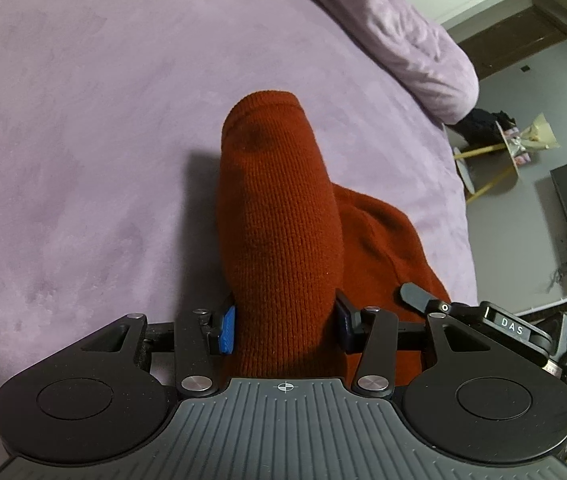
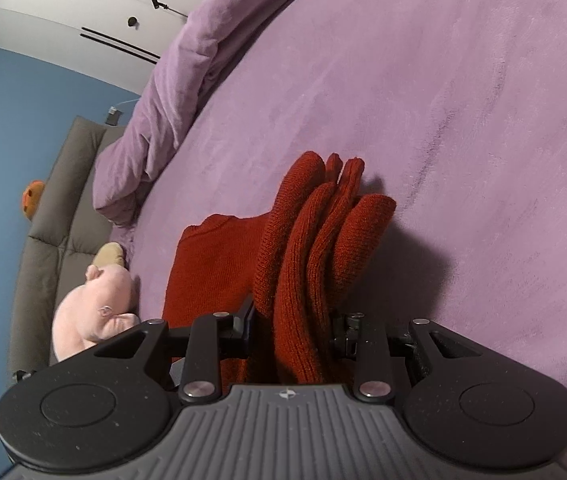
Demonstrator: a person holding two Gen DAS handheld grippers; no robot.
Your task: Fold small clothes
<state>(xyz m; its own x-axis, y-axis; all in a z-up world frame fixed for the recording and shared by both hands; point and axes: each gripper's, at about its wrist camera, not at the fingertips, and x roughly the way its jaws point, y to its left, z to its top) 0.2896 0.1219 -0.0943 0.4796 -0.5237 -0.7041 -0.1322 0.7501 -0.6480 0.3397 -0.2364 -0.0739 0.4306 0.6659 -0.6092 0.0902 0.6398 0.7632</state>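
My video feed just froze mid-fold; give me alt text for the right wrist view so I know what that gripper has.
The right gripper is shut on a bunched fold of the rust-red knit garment, whose rest lies on the purple bedspread. A crumpled purple blanket and a pink plush toy lie to the left.

Home bedroom, purple-covered bed point(image 1: 83, 120), plush toy point(image 2: 95, 312), wardrobe point(image 2: 83, 8)

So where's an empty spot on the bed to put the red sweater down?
Bare bed lies left of the sweater up to the duvet, and right of it in the other view. It's crowded by the pink plush and headboard.
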